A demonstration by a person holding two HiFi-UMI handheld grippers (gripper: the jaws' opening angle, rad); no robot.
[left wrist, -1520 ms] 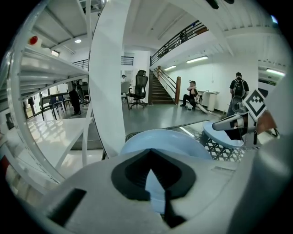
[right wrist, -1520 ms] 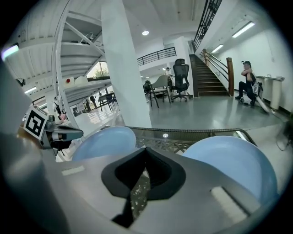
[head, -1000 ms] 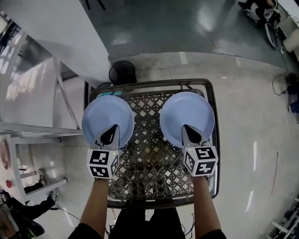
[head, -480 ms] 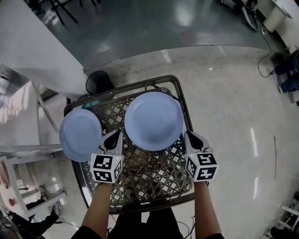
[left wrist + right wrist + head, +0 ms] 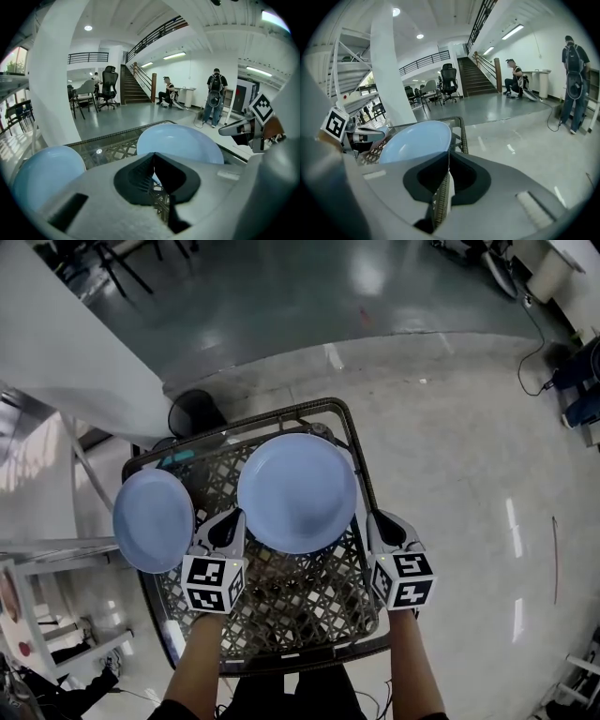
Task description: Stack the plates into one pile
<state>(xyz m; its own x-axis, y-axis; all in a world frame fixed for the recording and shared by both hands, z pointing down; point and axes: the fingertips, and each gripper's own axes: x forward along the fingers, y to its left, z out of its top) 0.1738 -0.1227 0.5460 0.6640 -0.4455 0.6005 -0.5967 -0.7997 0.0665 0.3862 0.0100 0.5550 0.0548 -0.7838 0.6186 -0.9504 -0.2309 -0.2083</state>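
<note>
Plates apart on woven table (image 5: 291, 592) — left plate (image 5: 153, 519) at frame's left-centre, centre plate (image 5: 297, 492) mid-frame. Your left gripper (image 5: 228, 524) between them, fingers pressed together, empty. Your right gripper (image 5: 378, 521) just right of centre plate — fingers narrowly parted, opening, nothing between.

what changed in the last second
Both grippers came off the plates' near rims and shifted right: the left gripper, shut and empty, is now between the left plate and right plate; the right gripper, jaws opening, is empty at the wicker table's right edge. Plates stay unstacked.
</note>
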